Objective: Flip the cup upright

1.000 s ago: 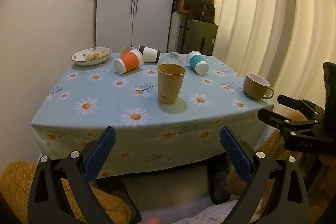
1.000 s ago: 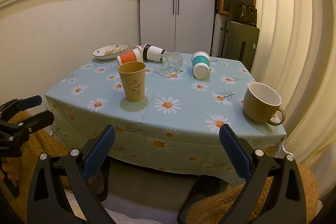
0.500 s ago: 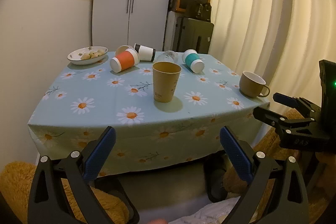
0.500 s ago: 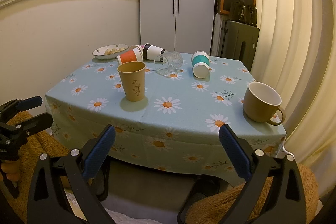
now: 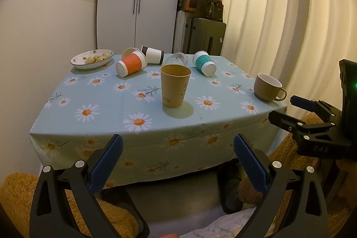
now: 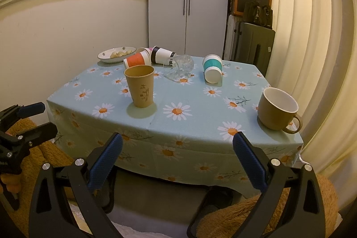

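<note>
On the daisy tablecloth [image 5: 107, 102] several cups lie on their sides at the far end: an orange cup [image 5: 131, 64], a white and black cup [image 5: 153, 54], a clear glass [image 6: 181, 65] and a teal cup [image 5: 204, 63]. A brown paper cup [image 5: 175, 86] stands upright in the middle and also shows in the right wrist view [image 6: 141, 86]. My left gripper [image 5: 177, 157] is open and empty, below and in front of the table's near edge. My right gripper [image 6: 177, 157] is open and empty, also short of the table.
A tan mug [image 6: 276, 110] stands upright at the table's right front corner. A bowl of food [image 5: 92, 58] sits at the far left. A white wardrobe, boxes and a suitcase stand behind; curtains hang on the right. Brown fluffy seats flank the grippers.
The left gripper has drifted a little back and left, so the table sits slightly further off. The right gripper has hardly moved. Both stay open.
</note>
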{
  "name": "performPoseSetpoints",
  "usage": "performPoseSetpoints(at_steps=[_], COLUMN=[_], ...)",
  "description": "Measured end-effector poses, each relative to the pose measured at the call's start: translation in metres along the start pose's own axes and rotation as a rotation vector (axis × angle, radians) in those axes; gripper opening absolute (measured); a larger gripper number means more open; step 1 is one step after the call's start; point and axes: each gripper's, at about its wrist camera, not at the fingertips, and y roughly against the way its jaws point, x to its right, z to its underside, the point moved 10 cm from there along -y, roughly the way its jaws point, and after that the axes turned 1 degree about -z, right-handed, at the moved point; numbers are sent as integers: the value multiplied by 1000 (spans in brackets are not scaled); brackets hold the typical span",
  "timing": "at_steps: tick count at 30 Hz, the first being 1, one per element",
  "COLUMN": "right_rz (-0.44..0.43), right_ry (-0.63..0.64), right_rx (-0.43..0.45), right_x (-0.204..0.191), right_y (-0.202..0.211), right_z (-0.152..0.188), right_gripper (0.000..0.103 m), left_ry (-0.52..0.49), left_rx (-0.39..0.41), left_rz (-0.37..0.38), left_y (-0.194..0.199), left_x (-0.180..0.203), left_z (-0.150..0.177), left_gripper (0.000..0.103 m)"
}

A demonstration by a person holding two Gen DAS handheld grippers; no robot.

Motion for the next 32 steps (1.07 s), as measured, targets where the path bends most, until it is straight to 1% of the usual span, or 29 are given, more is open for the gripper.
performPoseSetpoints(at_steps=[21, 26, 32], right_rz=[0, 0, 0], right_ry=[9, 9, 9], right_rx=[-9, -9, -10], right_x=[-3, -3, -3], right_y=[-1, 0, 0], right_z=[0, 0, 0], right_gripper=[98, 98, 98], left_ry=[5, 11, 19], left_rx=[6, 8, 9], left_rz=[10, -3, -2], left_y=[1, 0, 2], left_x=[1, -1, -4], left_z=[-1, -1, -1], left_gripper=[96, 96, 96])
